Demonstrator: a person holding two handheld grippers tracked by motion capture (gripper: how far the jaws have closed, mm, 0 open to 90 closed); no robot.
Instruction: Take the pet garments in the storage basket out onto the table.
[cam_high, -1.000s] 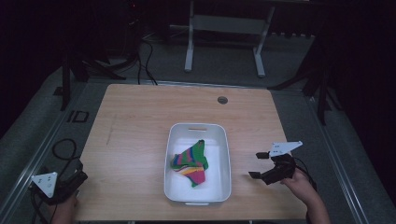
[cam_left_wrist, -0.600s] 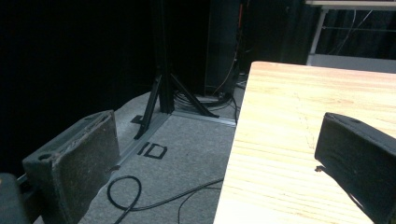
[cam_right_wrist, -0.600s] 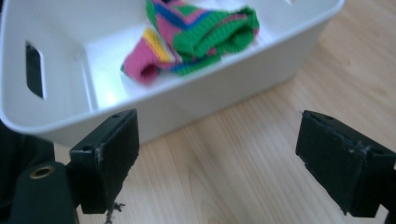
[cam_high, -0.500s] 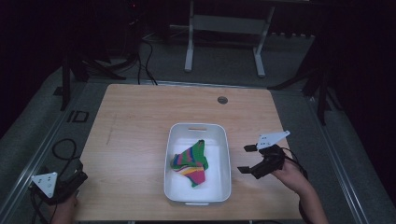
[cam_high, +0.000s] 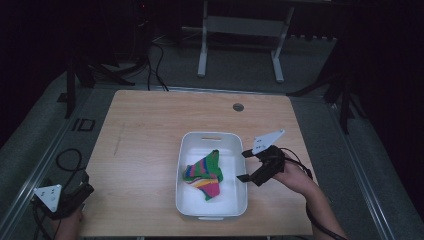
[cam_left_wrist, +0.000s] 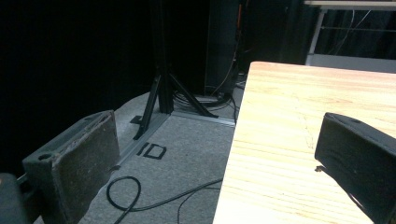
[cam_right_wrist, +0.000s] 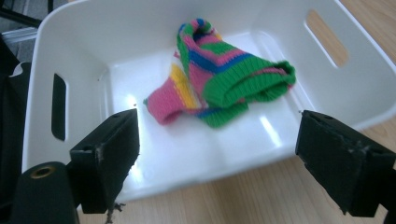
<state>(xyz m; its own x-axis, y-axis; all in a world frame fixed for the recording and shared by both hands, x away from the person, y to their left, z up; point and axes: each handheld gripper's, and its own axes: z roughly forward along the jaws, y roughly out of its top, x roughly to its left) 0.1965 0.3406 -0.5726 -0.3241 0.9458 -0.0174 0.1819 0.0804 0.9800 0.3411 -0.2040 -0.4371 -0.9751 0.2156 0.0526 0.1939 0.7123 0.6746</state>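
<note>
Two claws are in play. Our right claw (cam_high: 244, 165) hangs wide open and empty at the white bin's (cam_high: 189, 150) right rim, facing the striped knit cloth (cam_high: 204, 173) bunched inside. We should dip over the wall and pinch its raised green cuff. Our left claw (cam_high: 84, 192) idles open and empty at the surface's (cam_high: 145, 130) corner.

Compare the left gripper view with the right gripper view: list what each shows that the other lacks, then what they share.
Left gripper view alone: grey floor with a looped cable, a black stand and the table's left edge.
Right gripper view alone: the white bin holding a striped knitted sock.
Shared: wooden tabletop, and a pair of open black fingers rising from the bottom.
</note>
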